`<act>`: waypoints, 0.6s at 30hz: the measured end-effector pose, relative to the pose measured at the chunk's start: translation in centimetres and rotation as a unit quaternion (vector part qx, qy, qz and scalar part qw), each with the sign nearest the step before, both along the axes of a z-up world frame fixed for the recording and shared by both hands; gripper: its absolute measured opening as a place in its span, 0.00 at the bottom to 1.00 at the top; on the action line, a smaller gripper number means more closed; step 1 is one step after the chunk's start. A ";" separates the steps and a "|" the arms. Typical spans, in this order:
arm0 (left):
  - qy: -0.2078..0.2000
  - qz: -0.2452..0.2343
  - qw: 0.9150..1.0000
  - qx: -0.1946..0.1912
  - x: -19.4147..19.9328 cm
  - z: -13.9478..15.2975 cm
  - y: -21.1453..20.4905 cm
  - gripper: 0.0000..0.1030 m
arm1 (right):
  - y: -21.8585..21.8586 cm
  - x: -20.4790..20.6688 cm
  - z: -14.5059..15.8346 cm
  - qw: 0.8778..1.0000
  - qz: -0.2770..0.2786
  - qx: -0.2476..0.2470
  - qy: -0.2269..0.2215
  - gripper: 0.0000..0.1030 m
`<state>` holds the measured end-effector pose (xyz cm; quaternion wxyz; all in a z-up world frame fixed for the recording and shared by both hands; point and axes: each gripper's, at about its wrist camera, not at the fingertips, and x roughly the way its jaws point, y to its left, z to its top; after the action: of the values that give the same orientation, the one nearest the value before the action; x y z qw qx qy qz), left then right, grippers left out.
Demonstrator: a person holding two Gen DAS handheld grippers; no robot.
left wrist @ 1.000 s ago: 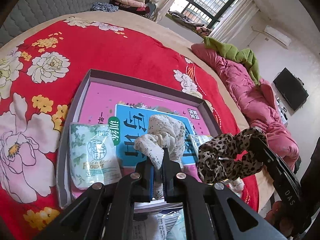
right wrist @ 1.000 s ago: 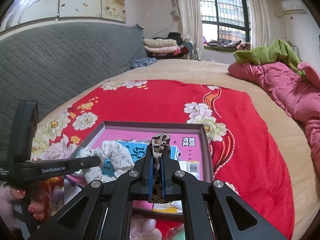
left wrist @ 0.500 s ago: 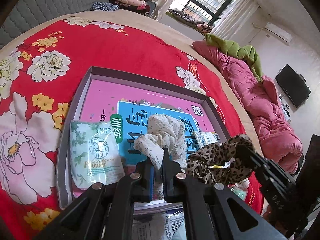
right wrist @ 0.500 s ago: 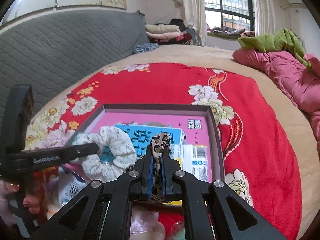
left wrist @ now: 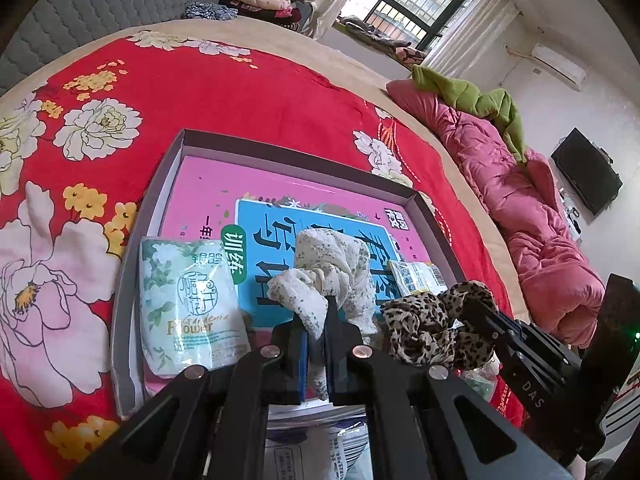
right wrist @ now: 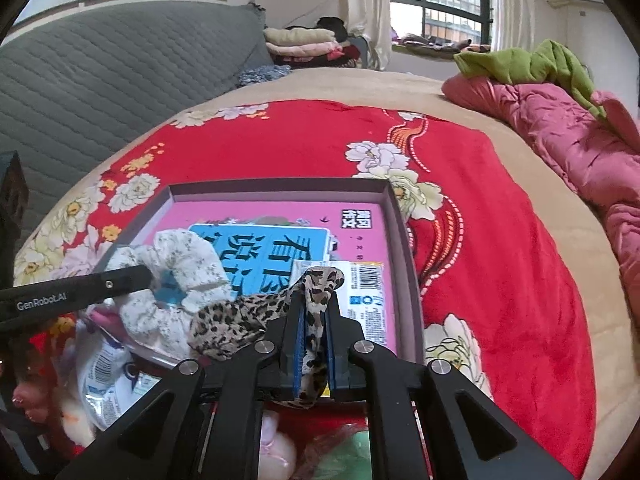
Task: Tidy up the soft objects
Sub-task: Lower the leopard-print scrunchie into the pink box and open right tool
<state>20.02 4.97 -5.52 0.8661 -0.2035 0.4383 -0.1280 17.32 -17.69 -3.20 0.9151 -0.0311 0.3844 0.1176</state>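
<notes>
Both grippers stand over the near end of the shallow grey box [left wrist: 280, 152], which lies on the red flowered blanket [left wrist: 240, 92] on the bed. The left gripper [left wrist: 316, 336] is clamped together on a fold of the white flowered scrunchie [left wrist: 328, 264], which hangs above the blue book [left wrist: 276, 248] inside the box. The right gripper [right wrist: 311, 320] has the leopard scrunchie [right wrist: 240, 316] between its jaws; these have just been easing apart, though the fabric is not yet free and looks lightly pinched. Most of that scrunchie droops toward the box's near edge, just beside the white one. Also in the box: a green-and-white tissue pack [left wrist: 188, 300] at the near left corner and a small barcoded packet [right wrist: 360, 284] at the near right. My reading is that the leopard scrunchie is being set down. The risks: released this close to the near wall, it may slide over the rim rather than settle inside; the loose cloth may snag on a pad as the gripper withdraws and be dragged out; and the two scrunchies, nearly touching, may tangle if either gripper shifts sideways.
</notes>
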 end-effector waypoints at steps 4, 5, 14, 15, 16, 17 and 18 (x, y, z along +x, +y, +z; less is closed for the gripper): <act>0.000 0.001 1.000 -0.002 0.0 0.0 0.0 0.06 | -0.2 0.1 -0.1 1.000 -0.007 -0.005 0.003 0.17; 0.001 0.002 1.000 -0.003 0.0 -0.1 0.0 0.06 | -0.2 0.1 -0.1 1.000 -0.009 -0.007 0.002 0.20; 0.005 0.001 1.000 0.001 0.2 -0.3 0.0 0.06 | -0.5 -0.6 0.7 1.000 -0.006 0.000 -0.011 0.31; 0.005 0.000 1.000 0.001 0.3 -0.3 0.0 0.06 | -0.6 -0.6 0.8 1.000 -0.006 0.001 -0.011 0.32; 0.006 0.000 1.000 0.001 0.3 -0.3 -0.1 0.06 | -0.6 -0.7 0.8 1.000 -0.006 0.002 -0.012 0.35; 0.007 0.001 1.000 0.002 0.2 -0.3 -0.1 0.06 | -0.6 -0.7 0.9 1.000 -0.006 0.001 -0.013 0.36; 0.008 0.001 1.000 0.002 0.2 -0.4 0.0 0.06 | -0.7 -0.7 1.0 1.000 -0.008 0.000 -0.013 0.37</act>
<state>20.26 4.94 -5.91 0.8633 -0.2032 0.4450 -0.1245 16.60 -18.40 -2.25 0.9209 -0.0300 0.3728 0.1102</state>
